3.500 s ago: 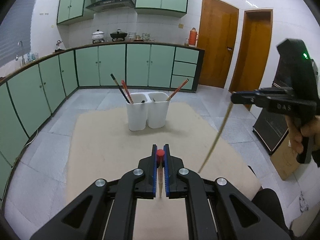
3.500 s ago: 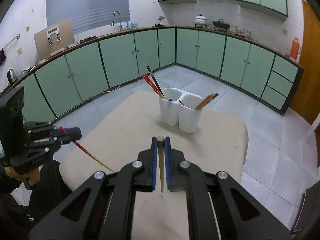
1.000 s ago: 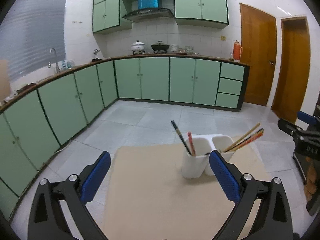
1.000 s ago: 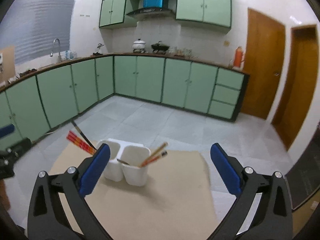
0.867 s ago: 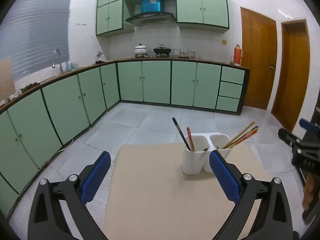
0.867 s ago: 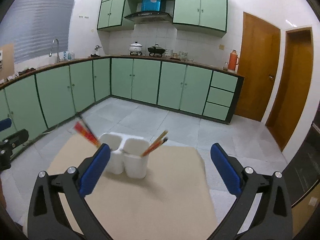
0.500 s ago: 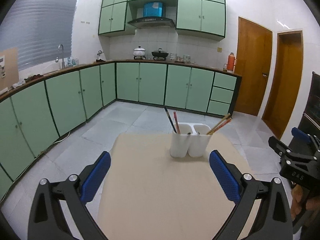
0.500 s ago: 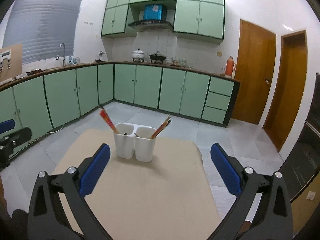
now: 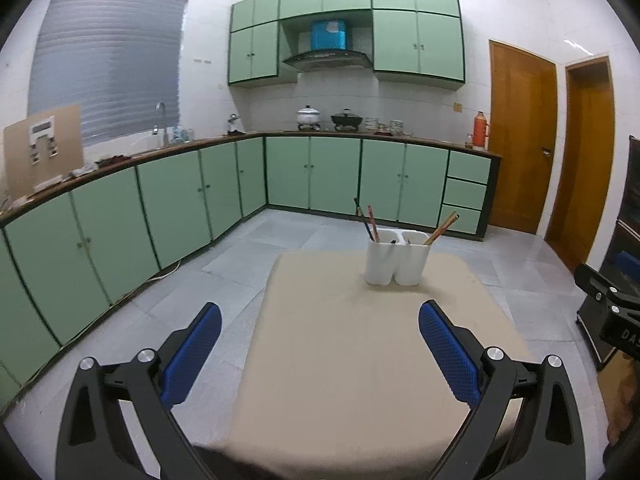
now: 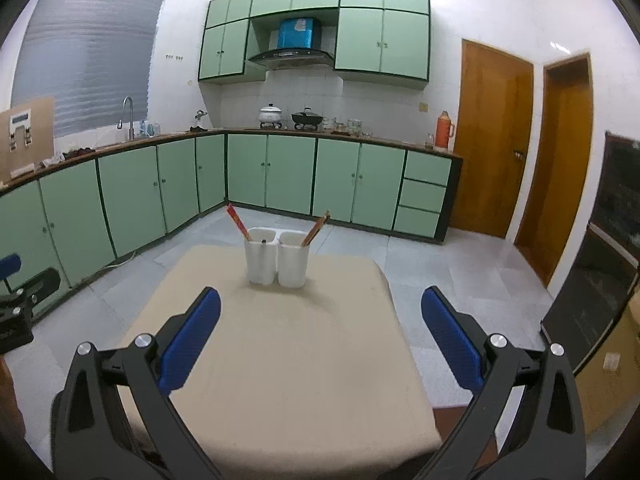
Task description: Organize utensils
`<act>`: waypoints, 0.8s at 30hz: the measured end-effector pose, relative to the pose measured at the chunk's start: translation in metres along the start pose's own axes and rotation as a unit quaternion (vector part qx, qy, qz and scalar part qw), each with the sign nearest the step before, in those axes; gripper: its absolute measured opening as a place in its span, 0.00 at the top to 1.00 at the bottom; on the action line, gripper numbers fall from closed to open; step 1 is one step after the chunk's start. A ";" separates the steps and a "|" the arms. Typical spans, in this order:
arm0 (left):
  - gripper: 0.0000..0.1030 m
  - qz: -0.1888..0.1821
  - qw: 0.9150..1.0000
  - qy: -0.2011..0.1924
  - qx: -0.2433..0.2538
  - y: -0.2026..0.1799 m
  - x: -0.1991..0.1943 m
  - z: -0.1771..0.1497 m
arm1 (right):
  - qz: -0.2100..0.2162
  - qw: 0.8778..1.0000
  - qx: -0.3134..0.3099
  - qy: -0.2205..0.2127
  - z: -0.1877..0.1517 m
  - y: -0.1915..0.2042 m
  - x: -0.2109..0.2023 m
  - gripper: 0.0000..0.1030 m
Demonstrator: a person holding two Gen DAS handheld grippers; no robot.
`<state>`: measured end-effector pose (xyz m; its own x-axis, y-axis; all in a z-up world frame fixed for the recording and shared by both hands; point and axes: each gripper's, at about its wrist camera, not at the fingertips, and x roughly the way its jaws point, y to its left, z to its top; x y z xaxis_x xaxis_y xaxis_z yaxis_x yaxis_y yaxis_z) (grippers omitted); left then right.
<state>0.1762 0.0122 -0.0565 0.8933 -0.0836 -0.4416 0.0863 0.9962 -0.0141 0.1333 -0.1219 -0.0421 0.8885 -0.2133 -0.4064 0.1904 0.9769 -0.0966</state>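
Holding both the left gripper (image 9: pixel 319 343) and right gripper (image 10: pixel 320 342) spread wide and empty, well back from the white holder (image 10: pixel 277 257) with its chopsticks (image 10: pixel 316 228), looked like the right way to finish.

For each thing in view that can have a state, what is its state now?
left gripper: open, empty
right gripper: open, empty
white holder: upright on the table
red chopsticks: leaning in left compartment
brown chopsticks: leaning in right compartment
wooden door: closed
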 end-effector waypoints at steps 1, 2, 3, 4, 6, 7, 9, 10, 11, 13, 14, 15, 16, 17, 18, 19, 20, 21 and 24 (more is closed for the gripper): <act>0.06 0.001 1.000 -0.002 0.000 0.000 -0.008 -0.002 | 0.002 1.000 0.006 0.001 -0.003 -0.001 -0.009 0.05; 0.06 0.008 1.000 -0.006 0.001 0.000 -0.019 -0.006 | 0.001 1.000 0.010 0.001 -0.006 -0.002 -0.017 0.05; 0.06 0.015 1.000 -0.008 0.004 -0.001 -0.029 -0.010 | 0.001 1.000 0.014 0.001 -0.008 -0.002 -0.021 0.05; 0.06 0.018 1.000 -0.009 0.004 0.000 -0.040 -0.014 | 0.003 1.000 0.016 0.002 -0.011 -0.001 -0.028 0.05; 0.06 0.015 1.000 -0.006 0.000 0.002 -0.056 -0.020 | 0.004 1.000 0.017 0.001 -0.017 0.001 -0.042 0.05; 0.06 0.014 1.000 -0.005 -0.002 0.002 -0.064 -0.024 | 0.004 1.000 0.016 0.000 -0.020 0.003 -0.049 0.05; 0.06 0.022 1.000 -0.007 -0.009 0.008 -0.077 -0.029 | 0.001 1.000 0.016 -0.003 -0.026 0.001 -0.063 0.05; 0.06 0.026 1.000 -0.009 -0.015 0.011 -0.083 -0.031 | -0.001 1.000 0.016 -0.005 -0.028 0.001 -0.067 0.05; 0.06 0.030 0.999 -0.011 -0.022 0.015 -0.092 -0.035 | -0.002 1.000 0.018 -0.005 -0.032 0.001 -0.074 0.05; 0.06 0.039 0.999 -0.013 -0.031 0.022 -0.103 -0.039 | 0.000 1.000 0.021 -0.006 -0.038 0.000 -0.084 0.05; 0.06 0.044 0.998 -0.014 -0.038 0.027 -0.111 -0.040 | 0.001 1.000 0.023 -0.006 -0.042 -0.001 -0.090 0.05; 0.06 0.047 0.998 -0.017 -0.042 0.029 -0.117 -0.043 | 0.001 1.000 0.023 -0.006 -0.044 -0.002 -0.093 0.05; 0.06 0.052 0.997 -0.020 -0.046 0.031 -0.123 -0.044 | 0.003 1.000 0.023 -0.005 -0.045 -0.002 -0.097 0.05; 0.06 0.058 0.997 -0.026 -0.050 0.033 -0.132 -0.045 | 0.006 1.000 0.024 -0.008 -0.046 -0.003 -0.102 0.05; 0.06 0.063 0.996 -0.033 -0.050 0.033 -0.139 -0.047 | 0.007 1.000 0.026 -0.015 -0.045 -0.004 -0.108 0.05; 0.06 0.067 0.996 -0.039 -0.046 0.032 -0.146 -0.049 | 0.005 0.999 0.028 -0.022 -0.045 -0.005 -0.113 0.05; 0.06 0.070 0.996 -0.042 -0.043 0.030 -0.149 -0.051 | 0.002 0.999 0.028 -0.026 -0.045 -0.006 -0.116 0.05; 0.06 0.073 0.996 -0.043 -0.039 0.028 -0.153 -0.054 | -0.001 0.999 0.025 -0.028 -0.045 -0.006 -0.121 0.05; 0.06 0.069 0.996 -0.038 -0.039 0.027 -0.157 -0.057 | -0.005 0.999 0.026 -0.037 -0.049 -0.006 -0.133 0.05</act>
<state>0.0131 0.0532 -0.0388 0.9255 0.0554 -0.3746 -0.0711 0.9971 -0.0281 -0.0061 -0.1003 -0.0321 0.9142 -0.2243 -0.3376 0.2195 0.9742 -0.0528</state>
